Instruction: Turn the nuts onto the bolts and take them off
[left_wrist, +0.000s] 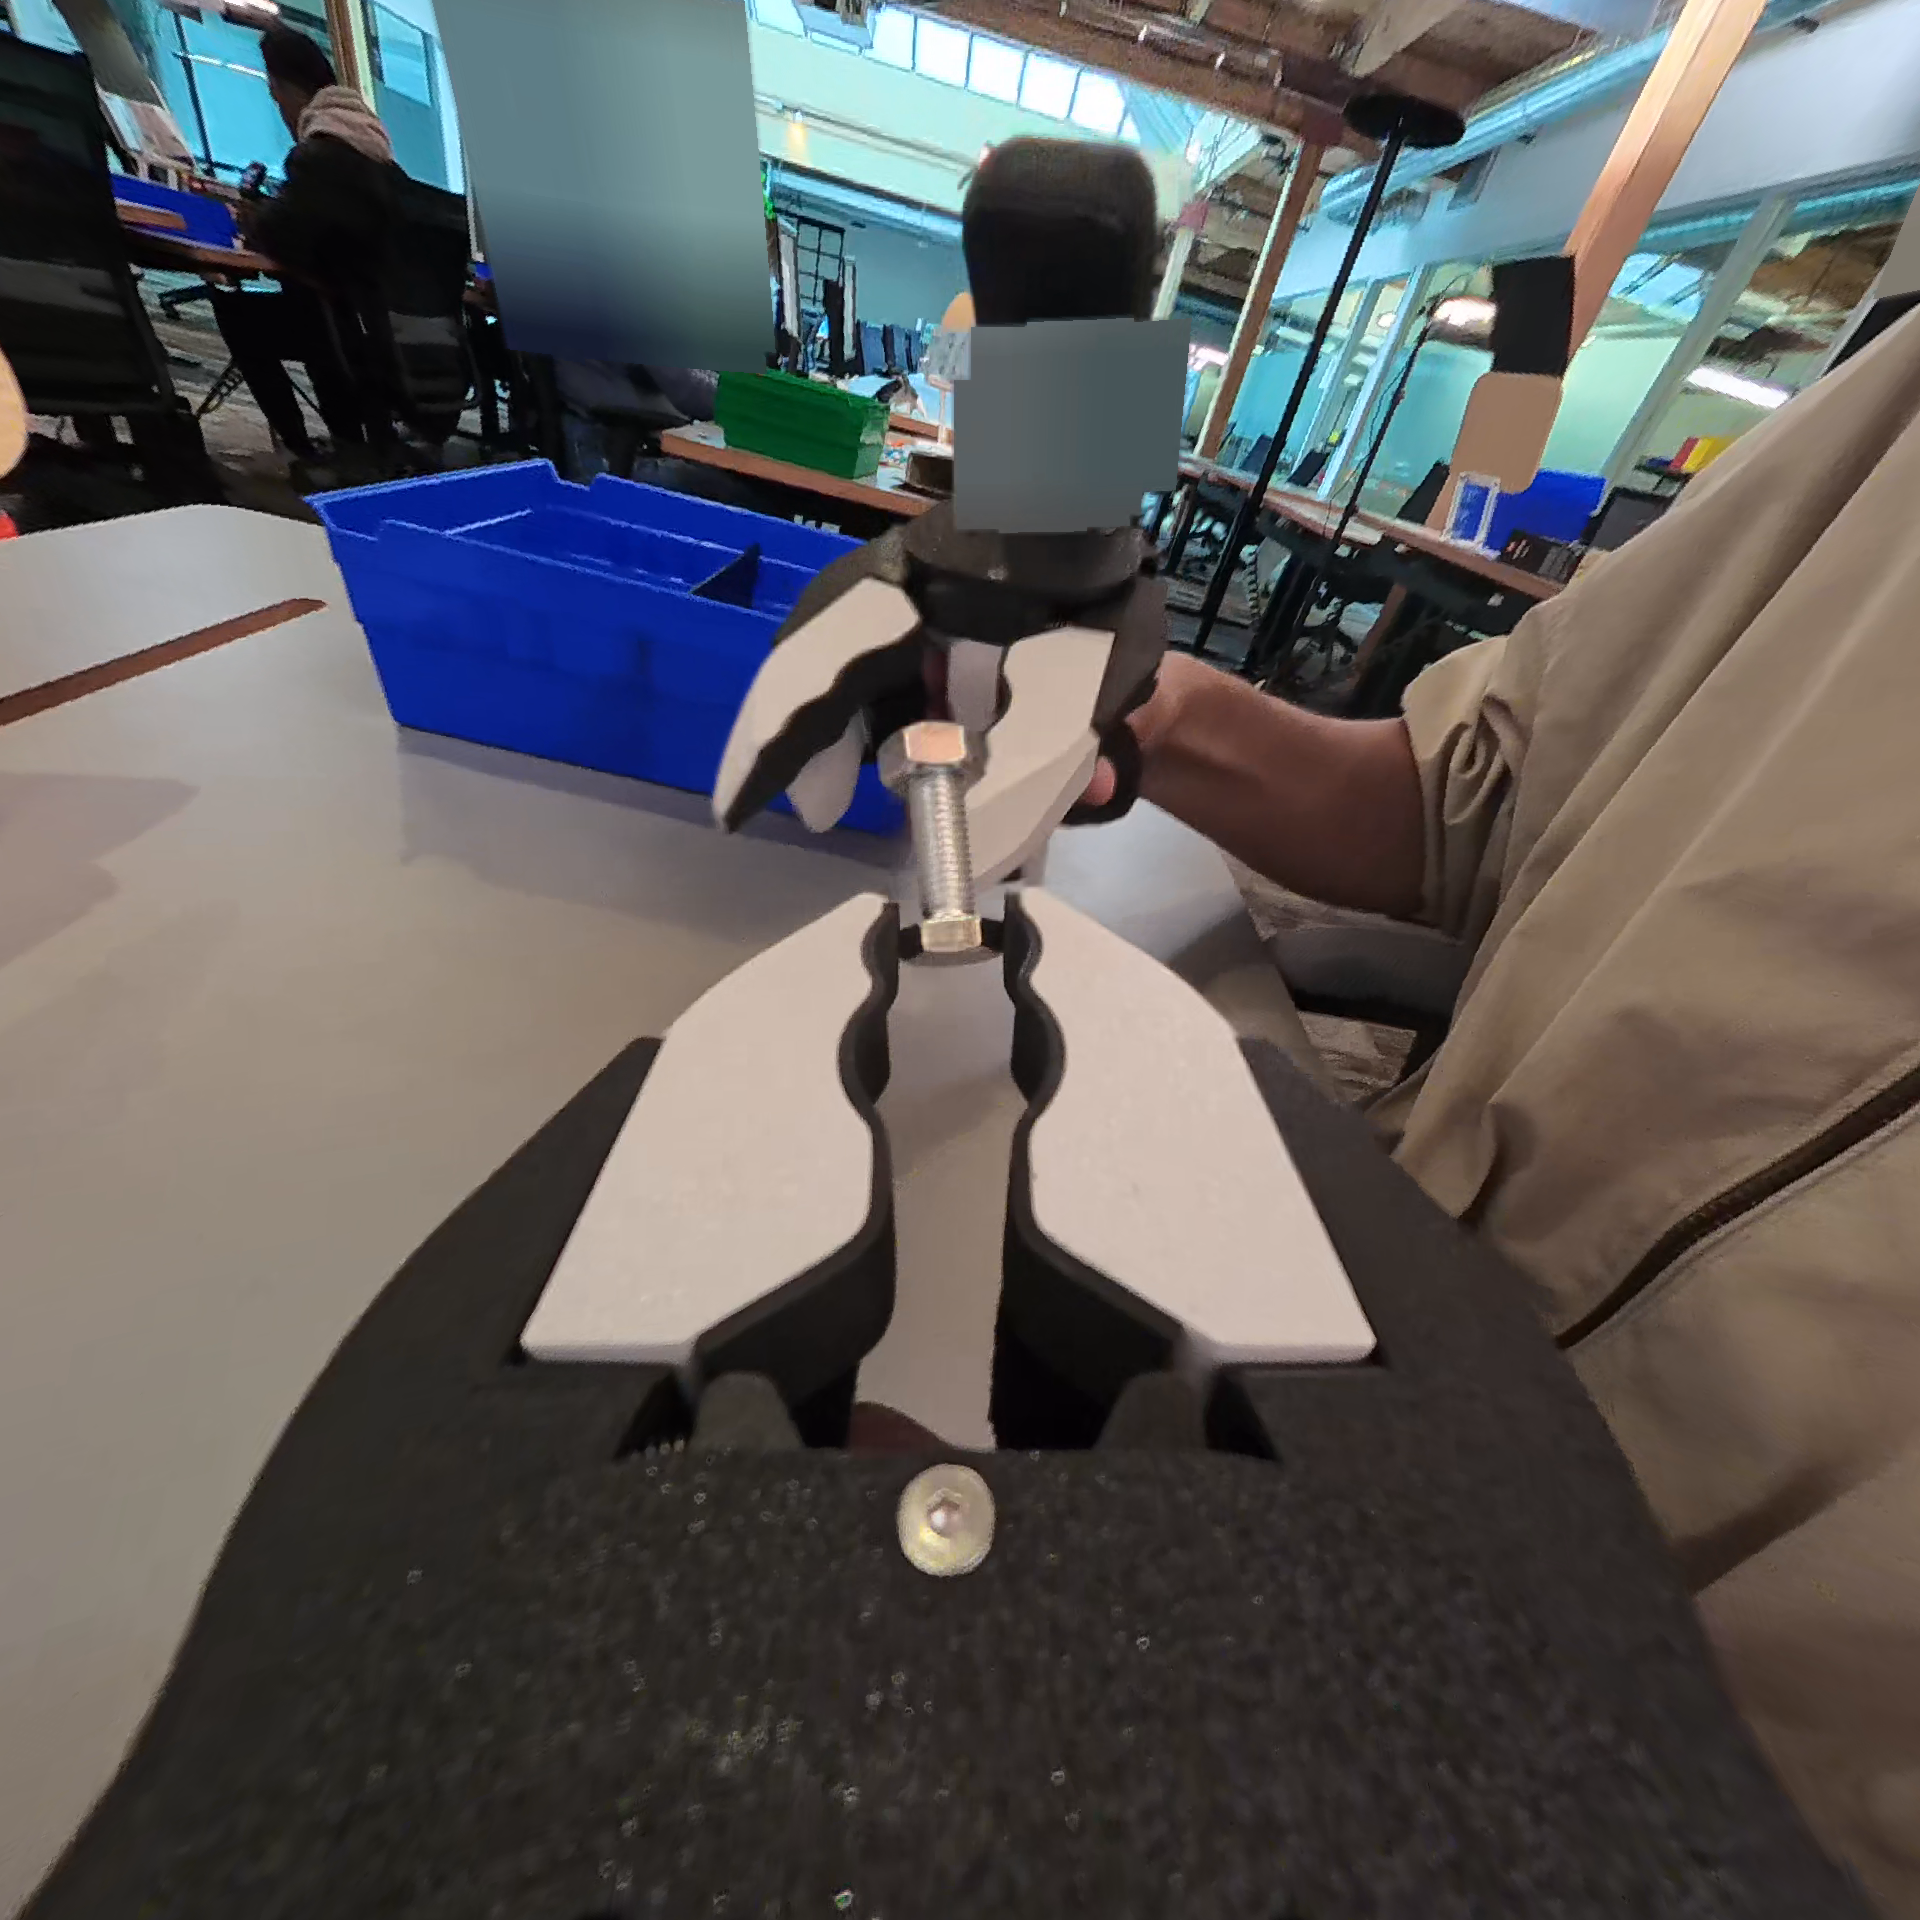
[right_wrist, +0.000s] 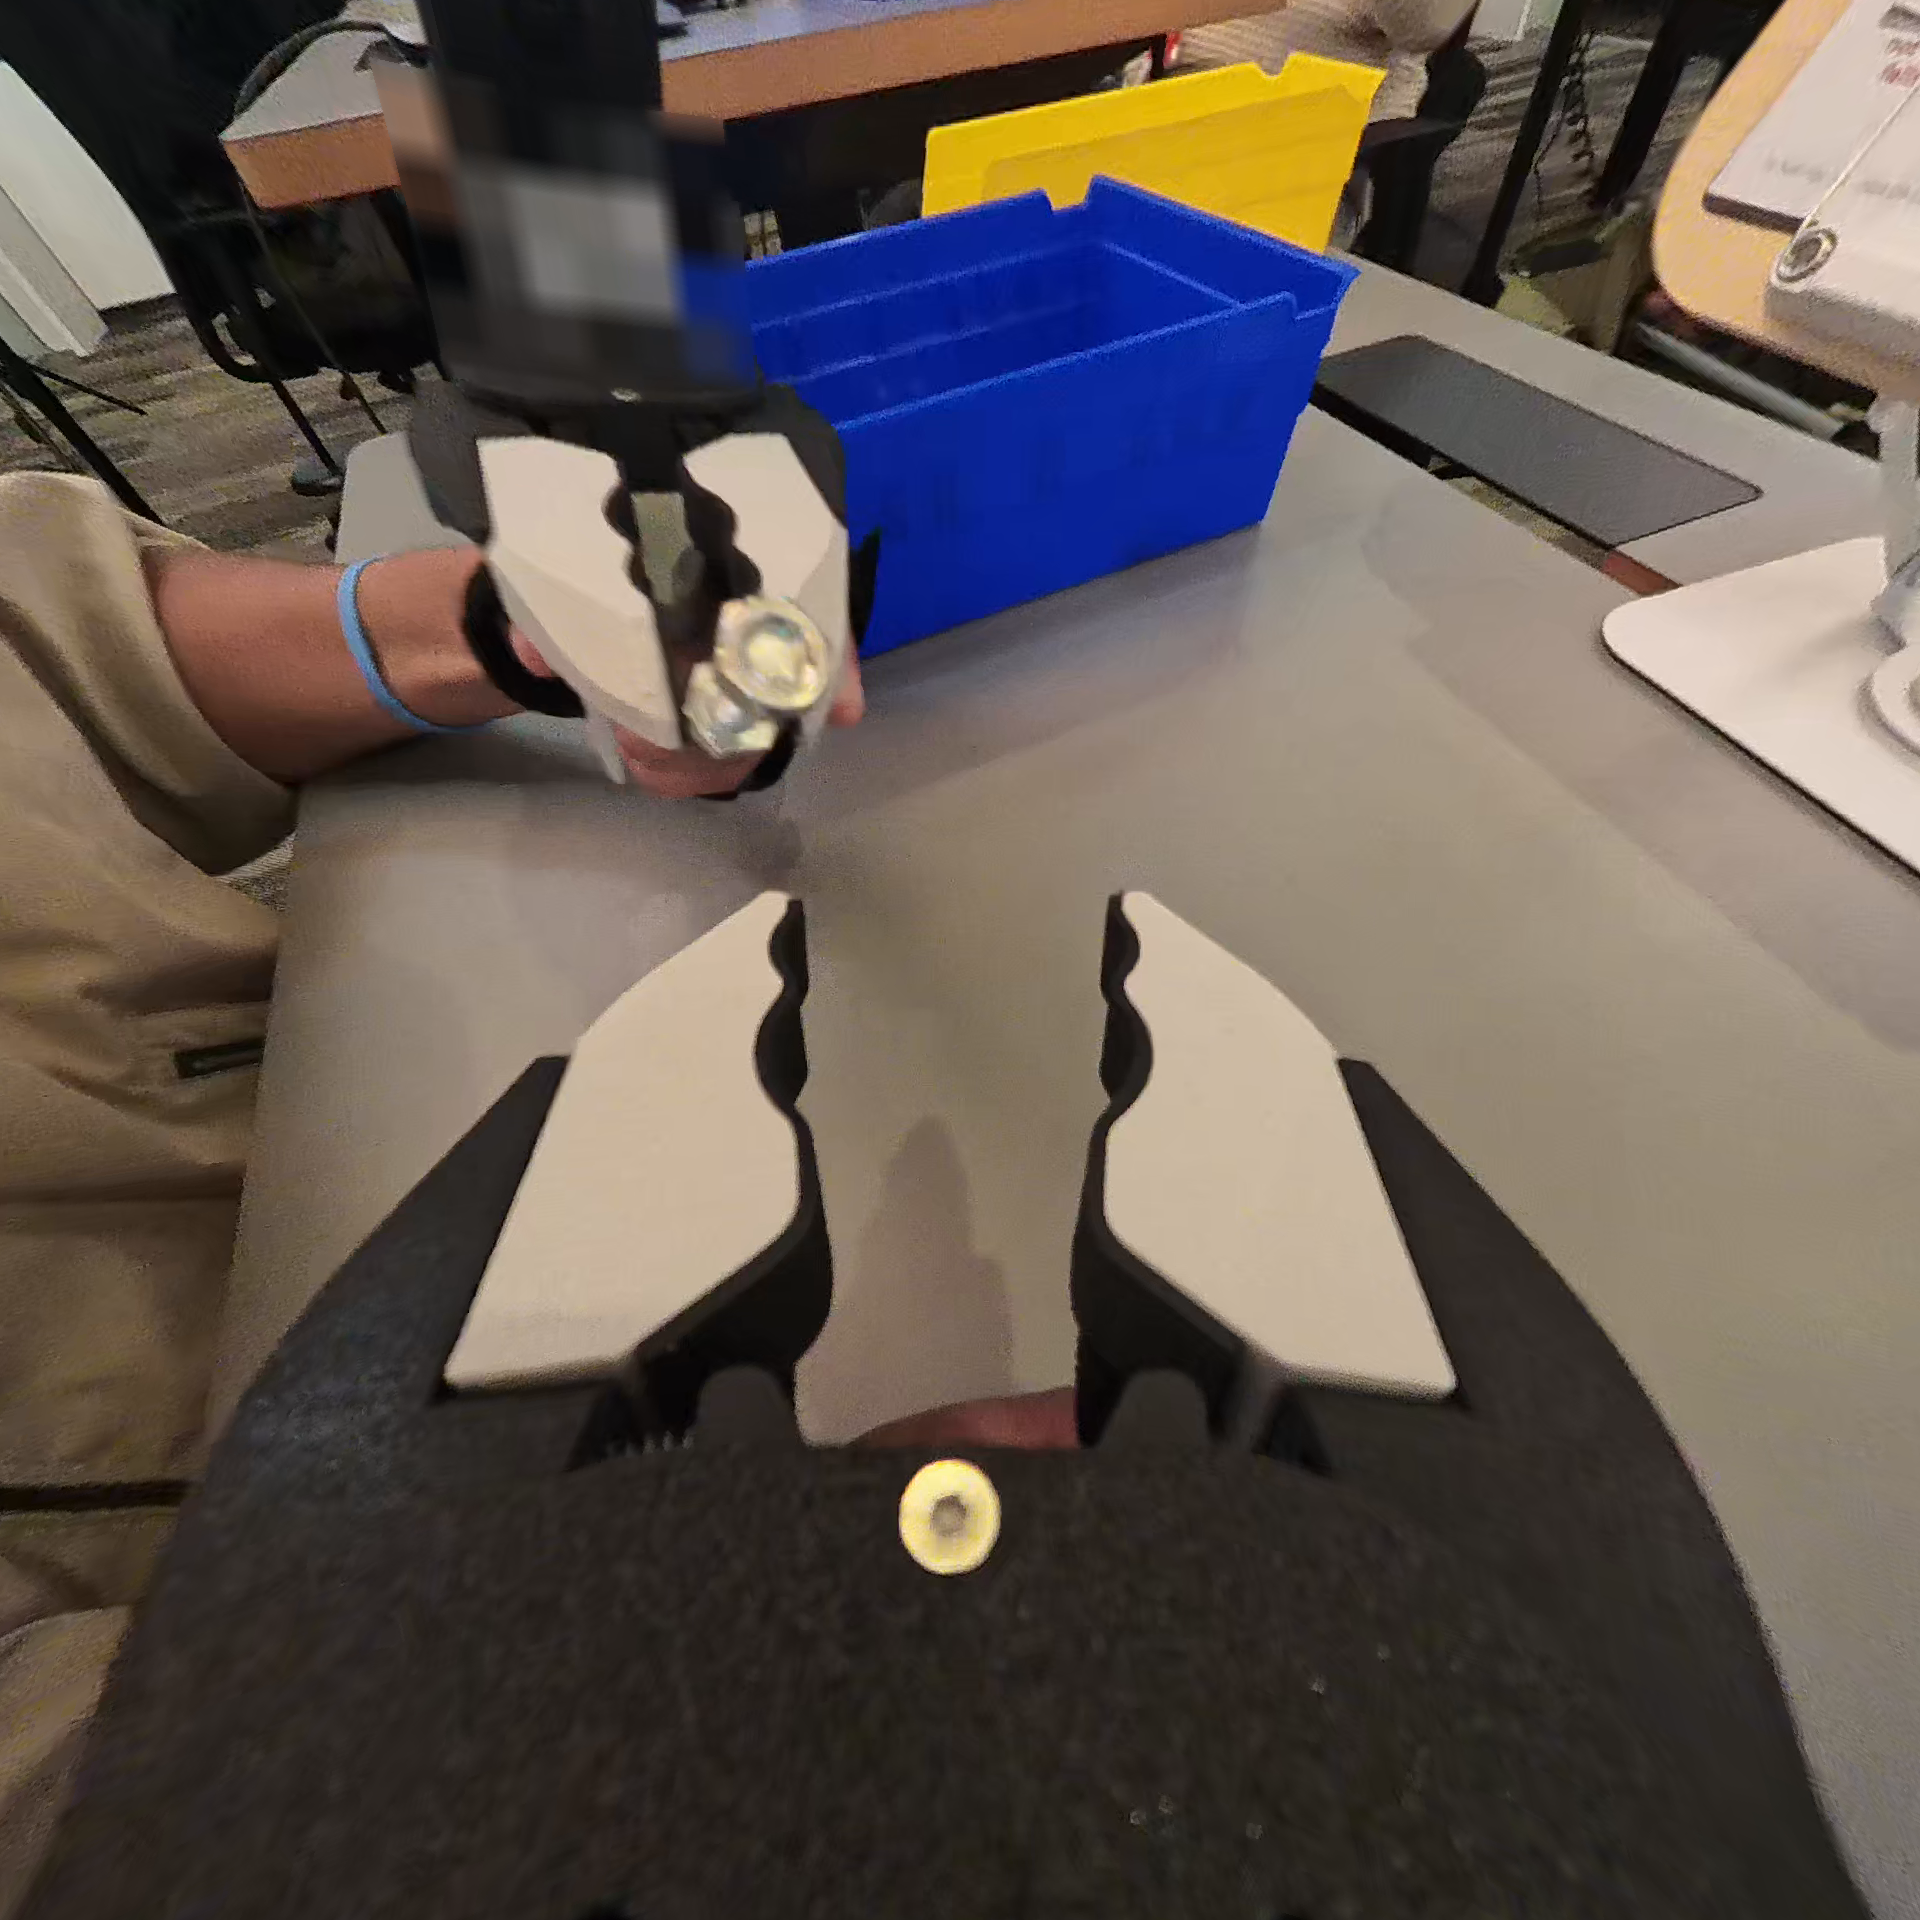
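The left gripper (left_wrist: 951, 914) is clamped on one hex end of the silver bolt (left_wrist: 940, 831), holding it up off the grey table (left_wrist: 312, 935) with the shank pointing away toward the other tool. There's a nut (left_wrist: 933, 750) at the far end of the shank, right at the mouth of the right gripper (right_wrist: 951, 904). From its own wrist view that one has its fingers spread wide with nothing between them, hovering over the tabletop. The person's bare forearm (left_wrist: 1278, 800) comes in from a tan sleeve (left_wrist: 1662, 831) on the right, hand wrapped round the handle. A blue bin (right_wrist: 1039, 416) sits on the table behind both grippers.
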